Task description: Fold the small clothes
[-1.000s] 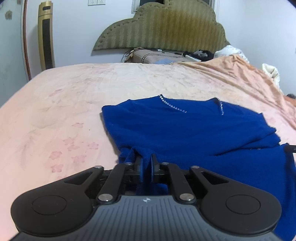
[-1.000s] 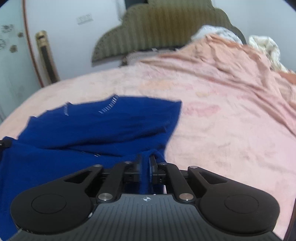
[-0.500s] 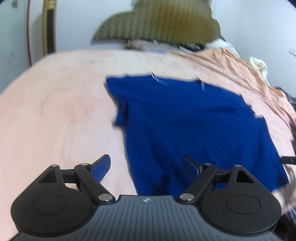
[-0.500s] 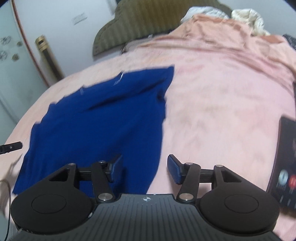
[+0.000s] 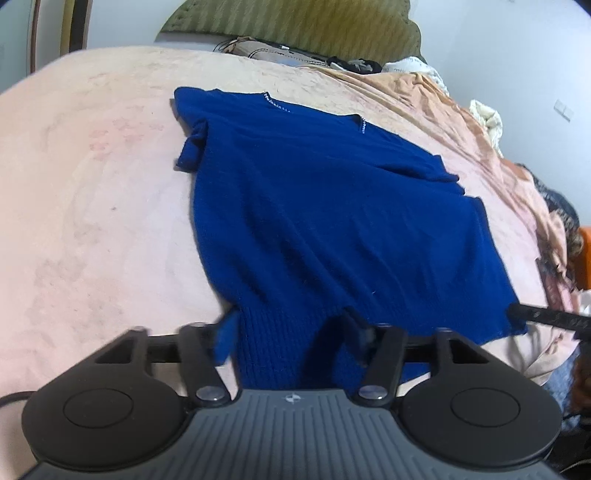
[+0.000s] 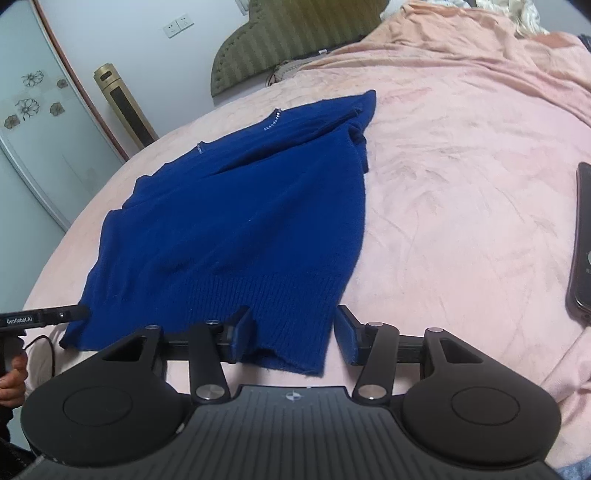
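A dark blue knit sweater [image 5: 332,221] lies spread flat on a pink bed cover, neckline with small beads far, ribbed hem near. It also shows in the right wrist view [image 6: 236,206]. My left gripper [image 5: 291,332] is open, its jaws straddling the hem's left corner. My right gripper [image 6: 295,328] is open, its jaws straddling the hem's right corner. Each gripper's tip shows at the edge of the other's view: the right gripper [image 5: 546,317] and the left gripper [image 6: 44,315].
A phone [image 6: 581,240] lies on the pink cover [image 6: 461,166] to the right. A rumpled orange blanket [image 5: 461,107] and clutter lie by the green headboard [image 5: 295,26]. A gold tower fan [image 6: 123,107] stands by the wall.
Both grippers let go of the sweater's folded parts, opened and pulled back to the near hem. The sweater now lies spread out flat.
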